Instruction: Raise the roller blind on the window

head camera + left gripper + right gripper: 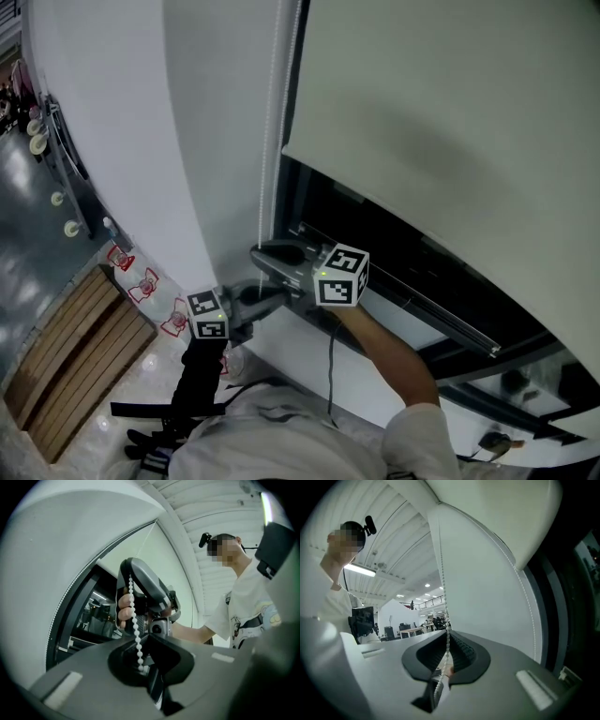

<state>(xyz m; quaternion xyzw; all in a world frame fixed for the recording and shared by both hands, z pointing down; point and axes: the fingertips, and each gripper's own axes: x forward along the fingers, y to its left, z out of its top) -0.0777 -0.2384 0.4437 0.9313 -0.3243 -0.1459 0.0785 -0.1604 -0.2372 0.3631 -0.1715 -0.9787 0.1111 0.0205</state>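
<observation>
My right hand-held gripper (448,638) clamped on the white bead chain (442,592), left hand-held gripper (143,641) pinching its round beads below, smooth pale roller blind (450,122)

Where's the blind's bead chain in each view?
Head view: bead chain hangs vertically left of centre, window frame just right of it.
Left gripper view: bead chain at centre, dropping into the jaws; frame left.
Right gripper view: bead chain at centre, rising from the jaws; frame far right.
Shared landmark: the dark window frame.
</observation>
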